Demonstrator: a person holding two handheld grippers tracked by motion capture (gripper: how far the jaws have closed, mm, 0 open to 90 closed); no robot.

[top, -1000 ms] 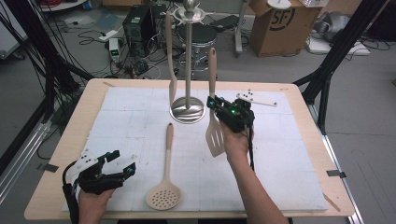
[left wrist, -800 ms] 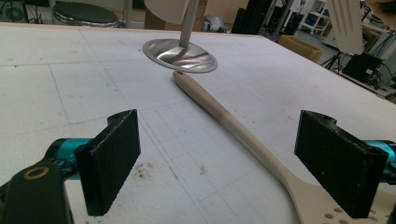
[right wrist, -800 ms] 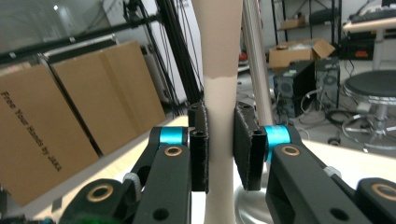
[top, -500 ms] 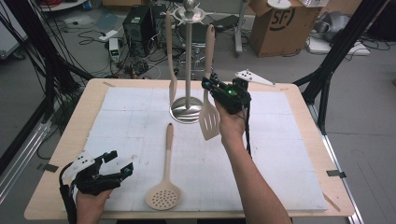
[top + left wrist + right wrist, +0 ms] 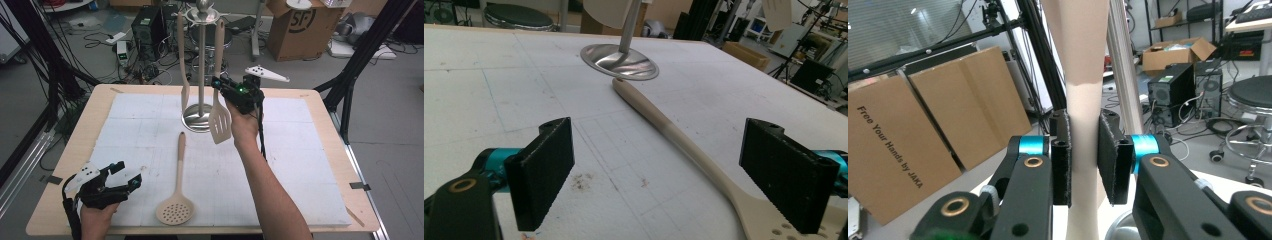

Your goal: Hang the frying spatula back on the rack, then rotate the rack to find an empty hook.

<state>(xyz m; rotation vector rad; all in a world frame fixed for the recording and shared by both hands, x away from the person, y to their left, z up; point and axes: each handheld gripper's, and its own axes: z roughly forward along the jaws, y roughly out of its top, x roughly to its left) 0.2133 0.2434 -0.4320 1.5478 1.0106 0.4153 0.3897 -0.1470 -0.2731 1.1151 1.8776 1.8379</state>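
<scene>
1. High view, centre of the frame: the slotted spatula hangs upright in the air, blade down, its handle running up beside the pole of the utensil stand.
2. The right gripper pinches that handle about halfway up, coming at it from the right. In the right gripper view both black pads press flat against the pale handle, one on each side.
3. The spatula's blade hovers just in front of the stand's round metal base, and I cannot tell whether the two touch.
4. A second pale utensil hangs from the top of the stand on the left side of the pole.
5. Lower centre, a perforated skimmer spoon lies flat on the white table mat, handle pointing up the frame toward the stand's base.
6. In the left gripper view the tip of that handle lies just short of the base.
7. Lower left of the high view, the left gripper sits low over the mat with its jaws spread wide and nothing between them. The spoon's bowl lies near its right-hand pad.
8. Beyond the table, upper right, a cardboard box stands on the floor among cables.
</scene>
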